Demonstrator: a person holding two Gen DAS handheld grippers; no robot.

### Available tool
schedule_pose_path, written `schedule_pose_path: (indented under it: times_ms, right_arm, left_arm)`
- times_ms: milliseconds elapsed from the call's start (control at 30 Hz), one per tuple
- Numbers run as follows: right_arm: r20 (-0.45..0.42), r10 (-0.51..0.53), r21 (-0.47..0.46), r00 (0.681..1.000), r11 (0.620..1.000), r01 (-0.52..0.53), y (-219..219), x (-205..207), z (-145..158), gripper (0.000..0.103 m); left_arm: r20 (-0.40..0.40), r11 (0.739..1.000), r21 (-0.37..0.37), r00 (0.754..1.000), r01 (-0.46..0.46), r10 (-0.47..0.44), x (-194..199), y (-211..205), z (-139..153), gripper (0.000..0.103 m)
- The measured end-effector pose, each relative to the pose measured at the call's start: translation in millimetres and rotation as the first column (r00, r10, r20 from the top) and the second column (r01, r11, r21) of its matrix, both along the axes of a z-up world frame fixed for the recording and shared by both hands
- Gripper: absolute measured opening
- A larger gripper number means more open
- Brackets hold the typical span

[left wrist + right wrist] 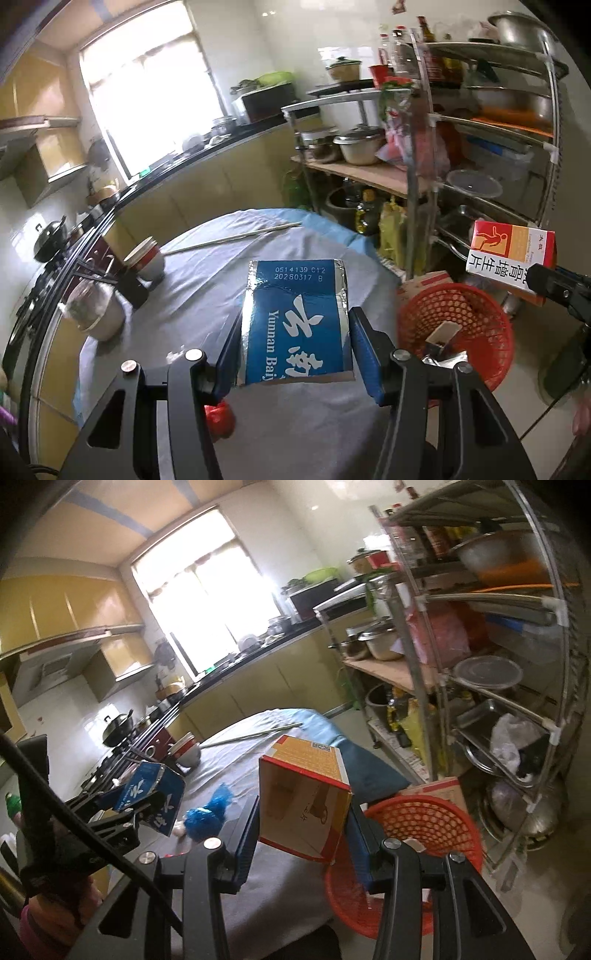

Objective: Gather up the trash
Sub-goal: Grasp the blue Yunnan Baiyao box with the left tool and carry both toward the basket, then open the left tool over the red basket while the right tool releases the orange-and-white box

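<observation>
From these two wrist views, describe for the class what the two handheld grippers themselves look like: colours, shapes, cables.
Both are alike. The left gripper and right gripper have black angular frames with cut-out openings, round silver bolts at the joints, and two flat fingers faced with blue pads. In the right wrist view a black cable crosses in front of the left gripper.

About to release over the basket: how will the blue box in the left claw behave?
The blue box looks like an empty foil-lined carton, so probably light. Its open end suggests it would crush under squeeze. It sits left of the basket, so it may land on the table.
</observation>
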State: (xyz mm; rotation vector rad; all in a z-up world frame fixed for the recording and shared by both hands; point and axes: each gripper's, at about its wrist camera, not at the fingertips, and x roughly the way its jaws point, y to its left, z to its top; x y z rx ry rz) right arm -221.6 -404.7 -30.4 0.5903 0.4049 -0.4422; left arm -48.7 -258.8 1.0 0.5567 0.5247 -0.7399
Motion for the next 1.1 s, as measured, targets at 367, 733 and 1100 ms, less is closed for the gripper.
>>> schedule_pose_path:
  times_ms: [367, 733, 1100]
  right_arm:
    - [-0.027, -0.085, 0.028, 0.996, 0.996, 0.086, -24.4, -27.3, -12.6, 0.047]
    - [-0.065, -0.139, 0.09, 0.988, 0.985, 0.144, -44.4, -43.4, -39.5, 0.047]
    - [-0.166, -0.171, 0.169, 0.971, 0.965, 0.199, -64.1, -48.1, -84.3, 0.047]
  left_arm:
    - [-0.024, 0.996, 0.04, 0.997, 0.077, -0.076, -16.9, -36.5, -18.8, 0.058]
    - [-0.168, 0.987, -0.002, 0.973, 0.163, -0.161, -19.2, -65.3, -46.2, 0.058]
    - [-0.269, 0.971, 0.064, 0.941, 0.232, -0.207, -33.8, -89.4, -87.6, 0.058]
